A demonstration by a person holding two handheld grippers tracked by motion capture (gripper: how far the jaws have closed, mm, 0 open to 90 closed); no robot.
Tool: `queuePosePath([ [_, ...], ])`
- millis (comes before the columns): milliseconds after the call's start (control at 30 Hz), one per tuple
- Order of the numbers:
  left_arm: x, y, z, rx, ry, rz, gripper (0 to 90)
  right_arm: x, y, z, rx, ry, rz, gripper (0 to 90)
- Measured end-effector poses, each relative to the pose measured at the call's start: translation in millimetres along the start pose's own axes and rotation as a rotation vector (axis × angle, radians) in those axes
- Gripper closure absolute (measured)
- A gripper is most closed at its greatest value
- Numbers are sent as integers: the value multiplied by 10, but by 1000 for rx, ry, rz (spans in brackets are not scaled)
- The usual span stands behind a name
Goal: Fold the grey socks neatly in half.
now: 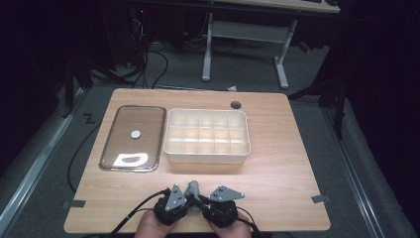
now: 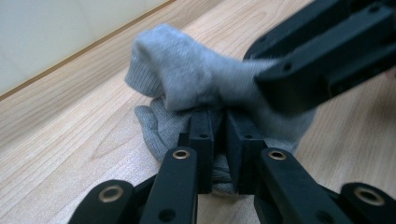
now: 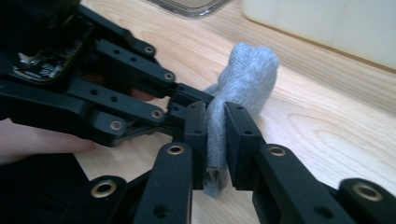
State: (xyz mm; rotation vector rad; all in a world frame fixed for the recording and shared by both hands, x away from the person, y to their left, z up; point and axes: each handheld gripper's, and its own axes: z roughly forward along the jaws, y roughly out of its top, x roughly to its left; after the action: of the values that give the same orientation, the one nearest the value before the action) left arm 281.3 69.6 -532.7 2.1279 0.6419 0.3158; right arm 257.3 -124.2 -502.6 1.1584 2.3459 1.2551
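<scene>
A grey sock (image 1: 193, 189) is bunched near the table's front edge, between my two grippers. My left gripper (image 1: 187, 197) comes at it from the left and my right gripper (image 1: 204, 201) from the right. In the left gripper view, the left gripper (image 2: 220, 123) is shut on a lower fold of the sock (image 2: 187, 79), which humps up just beyond the jaws. The right gripper's black fingers (image 2: 327, 51) cross the upper right. In the right gripper view, the right gripper (image 3: 215, 114) is shut on a narrow strip of the sock (image 3: 250, 70). The left gripper (image 3: 175, 105) bites the fabric just to its left.
A white box (image 1: 205, 157) divided into several compartments stands mid-table. Left of it lies a clear rectangular tray (image 1: 129, 119) holding a small white disc (image 1: 135, 134). A round cable hole (image 1: 236, 105) is at the back. Bare wood stretches to the right of my hands.
</scene>
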Motion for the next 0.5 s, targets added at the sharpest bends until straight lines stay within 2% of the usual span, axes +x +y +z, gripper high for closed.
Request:
queuePosePath([
  [100, 1, 0, 0, 0, -1, -1, 815, -65, -1, -102, -35, -16, 8, 720],
  [233, -4, 0, 1, -1, 3, 2, 815, -190, -4, -207, -62, -73, 26, 657],
  [333, -3, 0, 1, -1, 2, 1, 815, -262, -21, -199, -46, -97, 47, 633],
  [400, -2, 1, 0, 0, 1, 1, 815, -344, -60, -142, -1, -111, 59, 622],
  [500, 0, 0, 1, -1, -1, -1, 815, -364, -97, -84, 22, -121, 59, 648],
])
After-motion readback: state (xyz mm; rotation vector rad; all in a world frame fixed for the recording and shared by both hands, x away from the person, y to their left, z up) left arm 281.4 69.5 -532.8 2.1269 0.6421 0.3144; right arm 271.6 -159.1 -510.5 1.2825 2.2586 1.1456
